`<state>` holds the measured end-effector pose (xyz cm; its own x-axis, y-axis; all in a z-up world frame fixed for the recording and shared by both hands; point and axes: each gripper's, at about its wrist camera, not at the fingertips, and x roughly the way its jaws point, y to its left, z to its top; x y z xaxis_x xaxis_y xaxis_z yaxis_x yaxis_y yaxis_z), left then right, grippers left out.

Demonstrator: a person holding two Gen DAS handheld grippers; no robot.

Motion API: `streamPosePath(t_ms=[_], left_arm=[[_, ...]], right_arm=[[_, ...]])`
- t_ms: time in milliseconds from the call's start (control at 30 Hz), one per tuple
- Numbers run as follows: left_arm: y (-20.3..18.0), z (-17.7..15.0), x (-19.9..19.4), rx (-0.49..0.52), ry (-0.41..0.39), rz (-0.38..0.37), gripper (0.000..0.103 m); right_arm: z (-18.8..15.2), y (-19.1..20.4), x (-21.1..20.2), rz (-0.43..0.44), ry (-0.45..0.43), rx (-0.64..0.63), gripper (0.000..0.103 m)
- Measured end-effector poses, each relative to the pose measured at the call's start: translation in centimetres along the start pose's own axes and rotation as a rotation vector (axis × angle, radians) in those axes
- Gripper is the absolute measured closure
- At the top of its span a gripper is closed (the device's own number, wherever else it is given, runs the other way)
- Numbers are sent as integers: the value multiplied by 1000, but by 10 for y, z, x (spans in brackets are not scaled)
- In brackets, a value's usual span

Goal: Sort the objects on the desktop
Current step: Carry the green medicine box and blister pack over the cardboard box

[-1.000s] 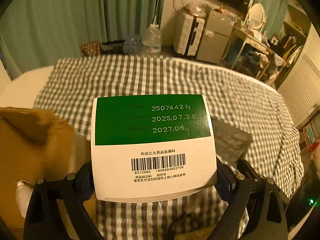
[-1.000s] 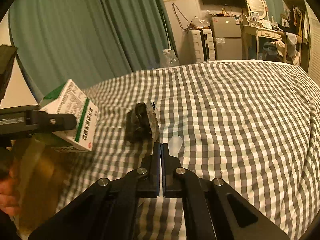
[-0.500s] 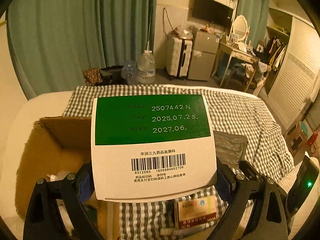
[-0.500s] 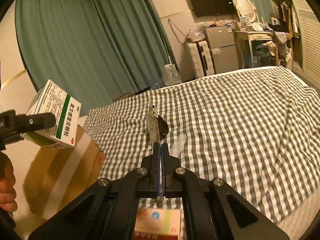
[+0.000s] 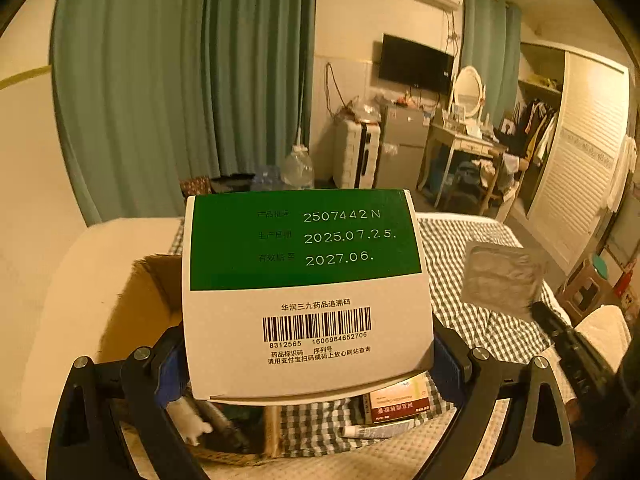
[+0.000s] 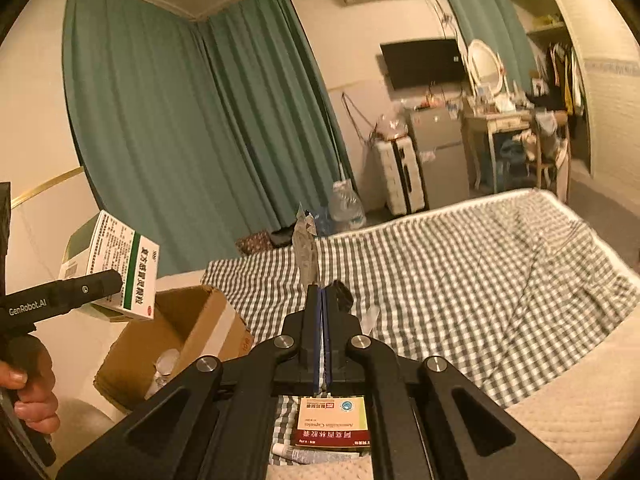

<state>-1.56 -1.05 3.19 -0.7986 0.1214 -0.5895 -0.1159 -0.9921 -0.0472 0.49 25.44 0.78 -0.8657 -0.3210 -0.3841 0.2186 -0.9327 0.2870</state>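
My left gripper (image 5: 308,354) is shut on a green and white medicine box (image 5: 304,292), barcode face toward the camera, held in the air over an open cardboard box (image 5: 148,292). In the right wrist view the same medicine box (image 6: 116,268) hangs at the left, above the cardboard box (image 6: 200,320). My right gripper (image 6: 322,292) is shut on the lower edge of a silver foil sachet (image 6: 304,248), which stands up from the fingertips. The left wrist view shows that sachet (image 5: 500,276) at the right, raised over the checked bedcover (image 5: 460,248).
A red and white pill box (image 6: 332,424) and a small tube (image 6: 312,454) lie on the checked cloth below my grippers. A dark lump (image 6: 344,300) and a clear plastic piece (image 6: 370,316) rest farther out. Small bottles sit inside the cardboard box. A person's hand (image 6: 32,392) grips the left handle.
Both grippers have risen and drawn back, still holding the medicine box and the sachet. The cardboard box, the pill box and the tube have come into view below them.
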Motion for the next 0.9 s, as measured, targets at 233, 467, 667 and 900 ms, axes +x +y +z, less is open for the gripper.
streamPosePath(t_ms=[233,467,667,900], left_arm=[[21,-8,-35,24,-77,25,6],[41,-14,-55,59,-147,50,6],[66,-23,-61,94,-201,92,6],[106,-33,-45,67,-191,76,6]], right_arm=[[10,29,-48,-32,-79,-65,103],[11,62,-82,-40,-123,-125,103],[12,93,-91,-20,-147,-160,103],[4,142,-73,21,-119,-215,103]])
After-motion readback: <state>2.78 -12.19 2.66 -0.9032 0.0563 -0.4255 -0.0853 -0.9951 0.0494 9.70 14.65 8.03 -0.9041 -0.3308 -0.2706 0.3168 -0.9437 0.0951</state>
